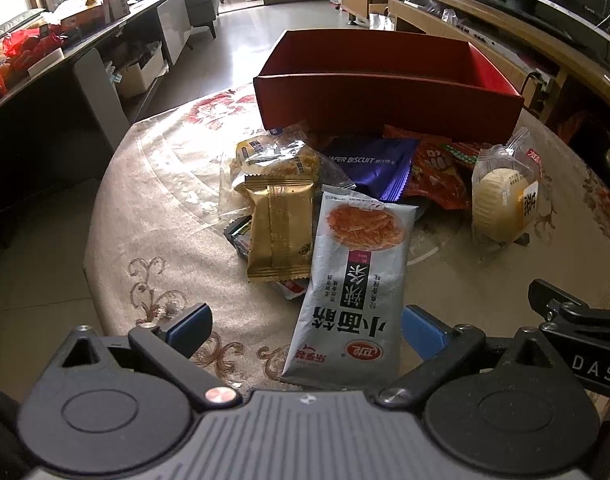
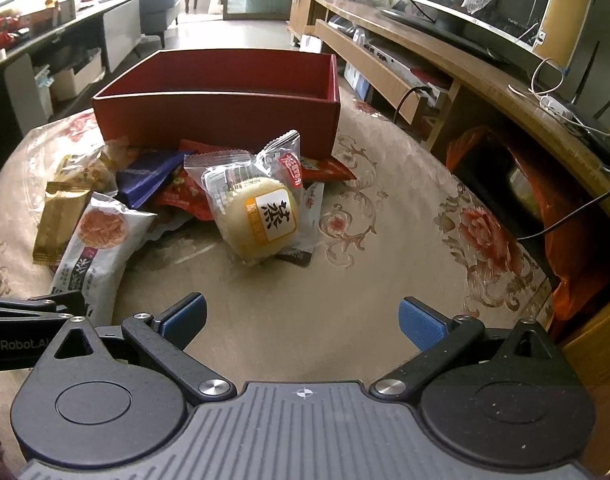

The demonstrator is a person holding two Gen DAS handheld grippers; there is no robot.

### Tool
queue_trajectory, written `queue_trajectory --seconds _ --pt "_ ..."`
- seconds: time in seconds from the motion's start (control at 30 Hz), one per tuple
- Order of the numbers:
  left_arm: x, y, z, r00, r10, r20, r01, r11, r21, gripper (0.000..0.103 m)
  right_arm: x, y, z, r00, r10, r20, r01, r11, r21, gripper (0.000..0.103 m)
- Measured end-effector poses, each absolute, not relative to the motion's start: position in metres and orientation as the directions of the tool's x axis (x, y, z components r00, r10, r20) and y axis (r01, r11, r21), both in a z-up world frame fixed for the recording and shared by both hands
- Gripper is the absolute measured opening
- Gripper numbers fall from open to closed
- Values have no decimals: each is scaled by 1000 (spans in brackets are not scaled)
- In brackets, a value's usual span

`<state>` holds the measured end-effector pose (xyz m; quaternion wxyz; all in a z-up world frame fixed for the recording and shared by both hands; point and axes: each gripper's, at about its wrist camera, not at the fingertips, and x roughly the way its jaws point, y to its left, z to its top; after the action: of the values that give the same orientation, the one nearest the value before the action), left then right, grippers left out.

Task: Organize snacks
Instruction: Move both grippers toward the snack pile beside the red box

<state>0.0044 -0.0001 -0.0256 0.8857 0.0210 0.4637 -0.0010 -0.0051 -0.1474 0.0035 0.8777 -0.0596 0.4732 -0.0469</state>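
Note:
A pile of snack packets lies on the round table in front of an open red box point(image 1: 385, 100) point(image 2: 217, 116). A long grey packet point(image 1: 353, 280) point(image 2: 97, 248) reaches back between the wide-apart fingers of my left gripper point(image 1: 305, 332), which is open and not closed on it. A gold packet point(image 1: 279, 232) point(image 2: 59, 220), a purple wafer packet point(image 1: 369, 164) point(image 2: 145, 178), red packets point(image 1: 437, 176) and a clear-wrapped yellow bun point(image 1: 501, 200) point(image 2: 261, 216) make up the heap. My right gripper point(image 2: 303, 320) is open over bare cloth, short of the bun.
The table carries a beige floral cloth point(image 1: 165, 240) point(image 2: 385, 280). A TV stand point(image 2: 465, 80) with cables runs along the right, a dark cluttered counter point(image 1: 45, 80) along the left. The right gripper's body point(image 1: 577, 320) shows at the left view's right edge.

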Motion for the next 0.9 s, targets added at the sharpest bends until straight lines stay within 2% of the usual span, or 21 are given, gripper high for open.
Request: queue_trajectory --seconds 0.9 --pt "6 -6 -28 558 19 -830 25 999 40 102 -6 -151 0 540 -143 -830 26 988 -153 103"
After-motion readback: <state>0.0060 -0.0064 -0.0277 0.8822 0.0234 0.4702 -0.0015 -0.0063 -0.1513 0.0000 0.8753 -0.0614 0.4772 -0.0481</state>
